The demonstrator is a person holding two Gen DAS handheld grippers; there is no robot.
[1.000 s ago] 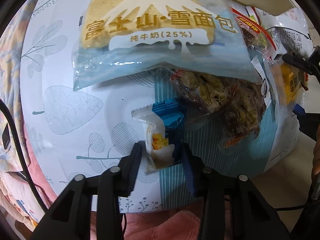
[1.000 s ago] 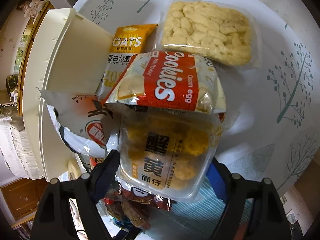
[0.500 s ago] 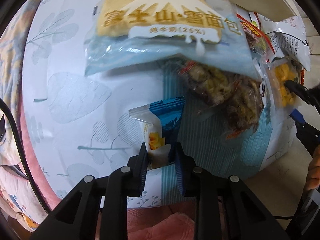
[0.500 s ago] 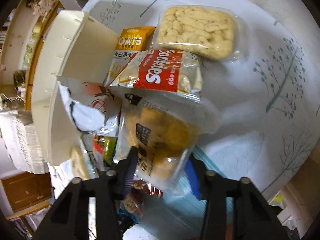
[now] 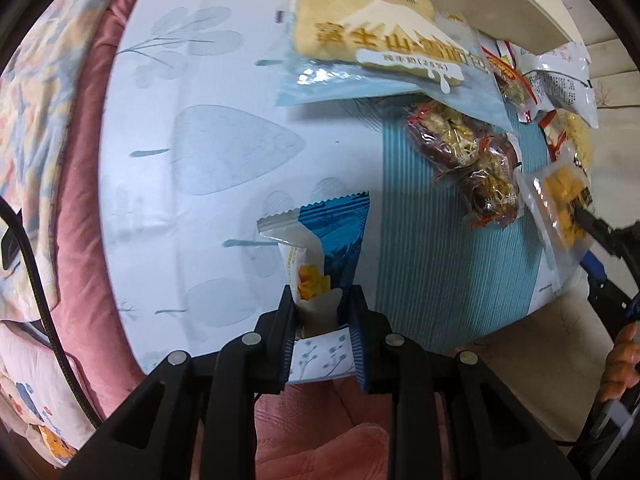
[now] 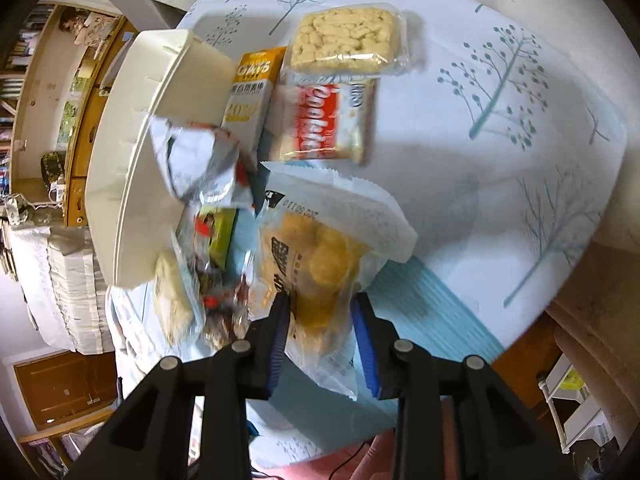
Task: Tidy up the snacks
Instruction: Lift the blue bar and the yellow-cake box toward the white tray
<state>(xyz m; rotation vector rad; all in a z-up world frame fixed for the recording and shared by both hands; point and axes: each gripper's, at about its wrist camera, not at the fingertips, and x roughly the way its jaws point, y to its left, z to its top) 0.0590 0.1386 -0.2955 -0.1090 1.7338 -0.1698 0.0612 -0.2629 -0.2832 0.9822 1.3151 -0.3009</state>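
Observation:
My left gripper (image 5: 320, 304) is shut on the lower end of a small blue-and-white snack packet (image 5: 324, 240), held upright just above the tablecloth (image 5: 192, 152). In the right wrist view my right gripper (image 6: 320, 308) is closing tight on a clear bag of yellow puffs (image 6: 320, 256). Both pads press its sides and it hangs lifted off the pile. From the left wrist view that yellow bag (image 5: 560, 196) shows at the right edge, with a black finger (image 5: 596, 226) of the right gripper on it.
A white bin (image 6: 132, 152) stands at the table's left. Beside it lie a silver bag (image 6: 196, 160), an oats packet (image 6: 250, 92), a red cookies pack (image 6: 324, 124) and pale puffed sticks (image 6: 344, 40). A bread pack (image 5: 380, 40) and brown snack bags (image 5: 468, 160) lie nearby.
The right jaws went from wide around the yellow bag to pressed on it, and lifted it back. The left jaws tightened on the small packet and carried it up and away from the pile.

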